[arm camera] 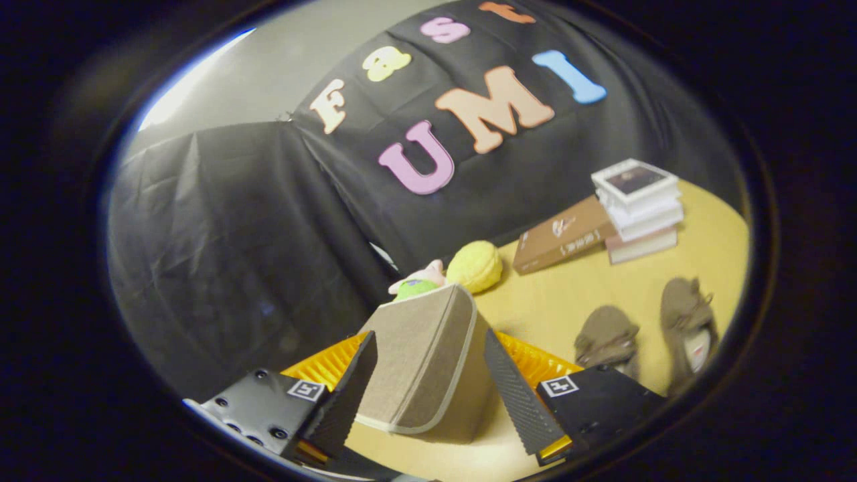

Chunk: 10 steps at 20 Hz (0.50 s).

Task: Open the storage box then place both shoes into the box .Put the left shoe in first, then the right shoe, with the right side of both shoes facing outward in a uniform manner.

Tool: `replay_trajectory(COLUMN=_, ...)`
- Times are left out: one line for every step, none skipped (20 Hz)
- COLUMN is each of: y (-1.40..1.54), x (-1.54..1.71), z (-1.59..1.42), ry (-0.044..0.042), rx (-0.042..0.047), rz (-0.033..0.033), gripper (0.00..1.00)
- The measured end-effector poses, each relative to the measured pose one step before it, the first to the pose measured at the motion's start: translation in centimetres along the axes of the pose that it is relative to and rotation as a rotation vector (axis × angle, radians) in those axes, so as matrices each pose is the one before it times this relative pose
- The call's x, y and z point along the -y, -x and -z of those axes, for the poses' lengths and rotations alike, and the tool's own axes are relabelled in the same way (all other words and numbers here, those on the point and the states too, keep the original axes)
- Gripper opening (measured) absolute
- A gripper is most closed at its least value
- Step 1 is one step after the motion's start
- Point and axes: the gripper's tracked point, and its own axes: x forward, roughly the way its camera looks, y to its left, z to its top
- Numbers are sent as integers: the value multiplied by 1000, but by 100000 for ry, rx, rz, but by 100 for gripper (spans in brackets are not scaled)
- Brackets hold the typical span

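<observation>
your claw (428,381) gapes wide around the fabric storage box (425,361) at lower centre, gripping nothing; close squarely on its lid edge.

Cloth-walled recording booth (234,254), yellow tabletop (576,294), stacked books (639,207)

One storage box (425,365), two shoes (607,338), five books (639,207), two plush toys (474,266), one open tool (428,381).
</observation>
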Motion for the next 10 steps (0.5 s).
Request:
replay_trajectory(y=-443, x=394, z=728, ry=-4735, rx=-2430, rz=78, gripper=100)
replay_trajectory(y=-140, x=149, z=893, ry=-3686, rx=-2124, rz=-41, gripper=100)
replay_trajectory(y=-121, x=114, z=678, ry=-3234, rx=-1859, rz=-708, gripper=100)
replay_trajectory(y=-144, x=-98, z=725, ry=-3474, rx=-1972, rz=-1226, gripper=100)
replay_trajectory(y=-299, x=-167, z=532, ry=-4341, rx=-1855, rz=-2077, gripper=100)
replay_trajectory(y=-323, x=-8, z=556, ry=-4848, rx=-1735, rz=-2100, gripper=100)
replay_trajectory(y=-295, x=112, z=257, ry=-5478, rx=-1230, rz=-2215, gripper=100)
replay_trajectory(y=-168, x=265, z=-28, ry=-5769, rx=587, rz=-2247, gripper=100)
replay_trajectory(y=-242, x=311, z=-505, ry=-5276, rx=805, rz=-1558, gripper=100)
replay_trajectory(y=-148, x=184, z=-15, ry=-4379, rx=544, rz=-718, gripper=100)
